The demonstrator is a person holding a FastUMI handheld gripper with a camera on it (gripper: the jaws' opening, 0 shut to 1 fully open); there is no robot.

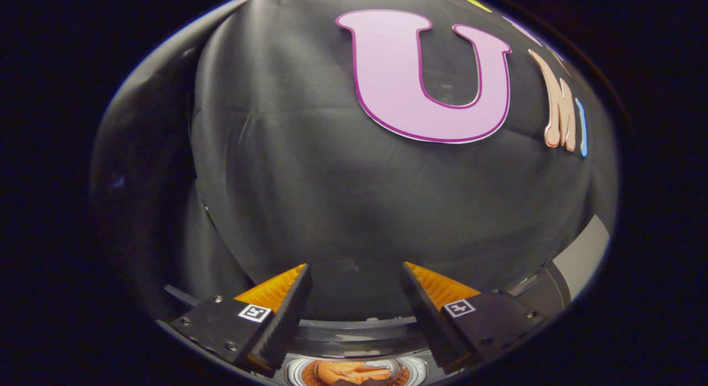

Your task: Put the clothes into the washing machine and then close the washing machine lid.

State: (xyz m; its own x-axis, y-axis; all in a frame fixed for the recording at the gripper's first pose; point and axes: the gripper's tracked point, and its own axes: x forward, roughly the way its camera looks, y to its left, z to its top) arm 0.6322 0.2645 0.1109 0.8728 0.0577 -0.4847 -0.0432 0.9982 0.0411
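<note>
My gripper (354,275) is spread wide, fingers (287,314) apart, gripping nothing, aimed at the booth's black cloth wall (343,181). Wall hangs creased and wrinkled, dim on one side. Below and between my fingers sits the washing machine (354,333): a dark curved lid edge with a pale round drum rim under it. Inside the rim is something orange, probably the clothes (354,371), cut off low, hard to make out. Can't tell how far the lid stands open. A grey panel (583,253) shows past the other finger.
</note>
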